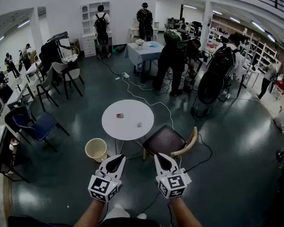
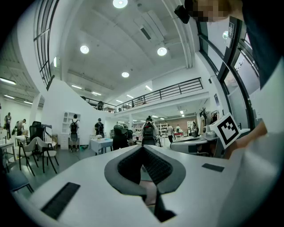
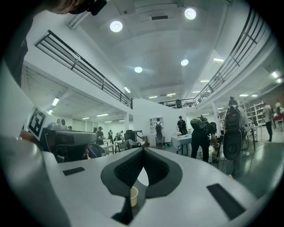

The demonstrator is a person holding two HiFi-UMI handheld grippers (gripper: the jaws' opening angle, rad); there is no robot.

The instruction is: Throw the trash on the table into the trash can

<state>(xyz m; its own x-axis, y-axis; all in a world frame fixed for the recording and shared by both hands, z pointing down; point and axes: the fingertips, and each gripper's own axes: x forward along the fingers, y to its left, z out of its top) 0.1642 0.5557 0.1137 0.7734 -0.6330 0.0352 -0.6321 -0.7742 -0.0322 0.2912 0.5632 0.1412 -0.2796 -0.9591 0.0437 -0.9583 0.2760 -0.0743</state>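
While the person holds both tools out level over the dark floor point(image 1: 235, 154), short of the round white table point(image 1: 126, 132), neither one has hold of anything. The left hand-held gripper point(image 1: 120, 157) has its jaws brought together at the tips, and its own view shows only the hollow between the dark pads with nothing in it. The right hand-held gripper point(image 1: 158, 156) is likewise fully closed and empty, its tips meeting in its own view. Both pieces of trash lie on the table, well apart from the two tools: a small red scrap point(image 1: 119, 115) towards the left of the tabletop and a small white crumpled scrap point(image 1: 139, 125) to its right, a little nearer the person, with a clear gap between them. The trash can point(image 1: 96, 149), a beige open-topped bucket, stands upright on the floor just beside the table's near left edge, between the table and the left tool; it also shows small through the gap behind the right tool's closed tips. A brown chair point(image 1: 165, 140) with a pale curved back stands at the table's near right side, and a blue chair point(image 1: 36, 123) stands further left. A white cable point(image 1: 150, 102) trails across the floor beyond the table towards several people point(image 1: 171, 59) working in the background.
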